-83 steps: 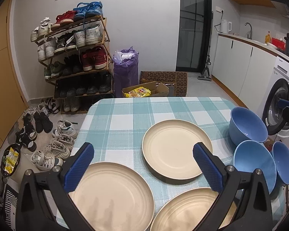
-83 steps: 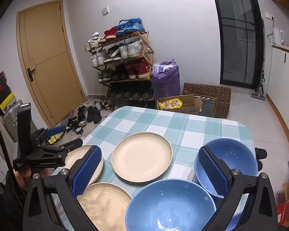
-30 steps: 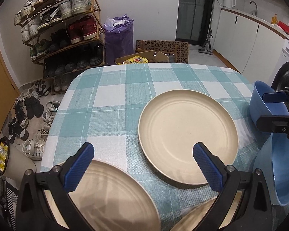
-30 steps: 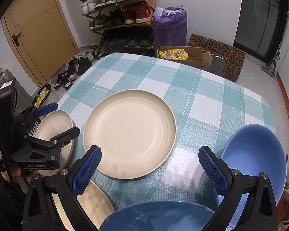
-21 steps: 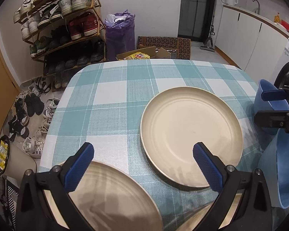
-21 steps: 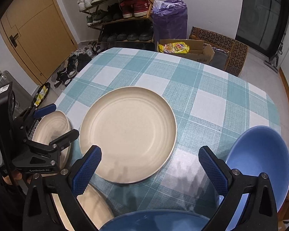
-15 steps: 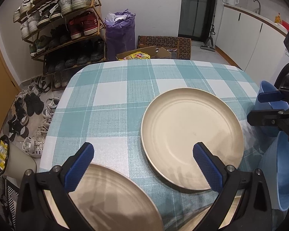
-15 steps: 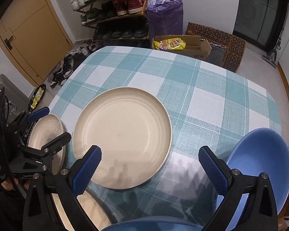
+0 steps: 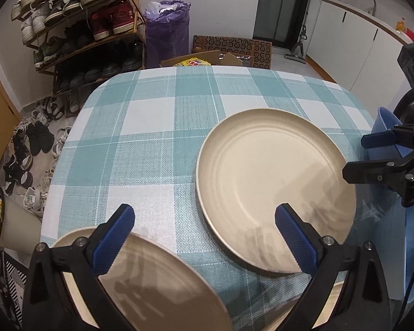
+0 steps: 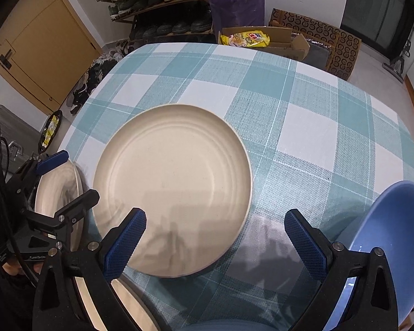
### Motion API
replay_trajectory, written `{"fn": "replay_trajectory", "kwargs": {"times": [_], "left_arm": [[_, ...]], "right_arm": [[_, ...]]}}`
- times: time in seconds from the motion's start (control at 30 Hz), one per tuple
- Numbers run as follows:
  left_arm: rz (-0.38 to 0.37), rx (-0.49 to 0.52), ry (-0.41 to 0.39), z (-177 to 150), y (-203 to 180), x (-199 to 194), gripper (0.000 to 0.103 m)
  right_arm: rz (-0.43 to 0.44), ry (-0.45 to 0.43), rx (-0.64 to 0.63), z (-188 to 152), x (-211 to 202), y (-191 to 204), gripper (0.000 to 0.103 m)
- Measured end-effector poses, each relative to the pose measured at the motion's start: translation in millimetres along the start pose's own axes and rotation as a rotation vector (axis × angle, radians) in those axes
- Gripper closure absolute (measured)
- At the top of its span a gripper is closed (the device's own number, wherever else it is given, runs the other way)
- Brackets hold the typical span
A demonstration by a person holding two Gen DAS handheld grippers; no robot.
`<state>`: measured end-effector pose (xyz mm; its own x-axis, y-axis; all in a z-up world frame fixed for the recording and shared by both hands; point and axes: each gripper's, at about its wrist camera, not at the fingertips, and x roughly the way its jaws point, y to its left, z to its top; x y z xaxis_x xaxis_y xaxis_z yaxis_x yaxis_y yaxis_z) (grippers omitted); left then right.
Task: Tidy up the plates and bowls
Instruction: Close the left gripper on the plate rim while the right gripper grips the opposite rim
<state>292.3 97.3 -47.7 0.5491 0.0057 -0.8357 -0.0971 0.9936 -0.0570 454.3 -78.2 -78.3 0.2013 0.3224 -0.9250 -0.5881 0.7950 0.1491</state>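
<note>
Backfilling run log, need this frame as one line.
left gripper: open, empty | right gripper: open, empty | centre plate: flat on tablecloth, untouched | stacking: not started

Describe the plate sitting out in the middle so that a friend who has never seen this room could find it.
Start at the table with the teal-and-white checked cloth. Near its middle lies the cream plate, flat and empty. Unlike the other cream plates at the near edge under the grippers, it lies fully in the open; the blue bowl sits off to one side.
</note>
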Motion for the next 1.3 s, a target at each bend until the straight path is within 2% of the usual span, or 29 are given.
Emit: {"fn": "replay_trajectory", "kwargs": {"times": [0.07, 0.13, 0.2, 0.3, 0.4, 0.43, 0.53, 0.67, 0.73, 1.0, 1.3], "left_arm": [[-0.005, 0.007, 0.006, 0, -2, 2, 0.006], [-0.017, 0.011, 0.018, 0, -4, 4, 0.016], [-0.019, 0.015, 0.03, 0, -5, 7, 0.018], [-0.028, 0.021, 0.044, -2, -7, 10, 0.025], [-0.038, 0.024, 0.066, -3, -9, 12, 0.036], [-0.039, 0.024, 0.072, -3, -9, 14, 0.038], [-0.041, 0.021, 0.084, -5, -9, 17, 0.039], [-0.047, 0.023, 0.091, -6, -9, 19, 0.042], [-0.048, 0.029, 0.093, -6, -10, 19, 0.046], [-0.057, 0.038, 0.103, -8, -12, 20, 0.052], [-0.049, 0.064, 0.098, -9, -15, 20, 0.067]], "right_arm": [[-0.006, 0.003, -0.009, 1, 3, 1, 0.001], [-0.005, 0.006, -0.01, 3, 4, 2, 0.002], [0.001, 0.009, -0.016, 4, 5, 3, 0.008], [-0.008, 0.015, -0.023, 6, 7, 5, 0.009], [-0.016, 0.017, -0.025, 6, 8, 5, 0.012], [-0.017, 0.013, -0.028, 6, 6, 6, 0.016], [0.005, 0.01, -0.037, 6, 3, 7, 0.016], [0.001, 0.041, -0.04, 7, 11, 8, 0.023], [-0.002, 0.052, -0.04, 7, 15, 8, 0.023], [-0.026, 0.099, -0.036, 8, 30, 7, 0.03], [-0.066, 0.109, -0.038, 6, 35, 5, 0.054]]}}
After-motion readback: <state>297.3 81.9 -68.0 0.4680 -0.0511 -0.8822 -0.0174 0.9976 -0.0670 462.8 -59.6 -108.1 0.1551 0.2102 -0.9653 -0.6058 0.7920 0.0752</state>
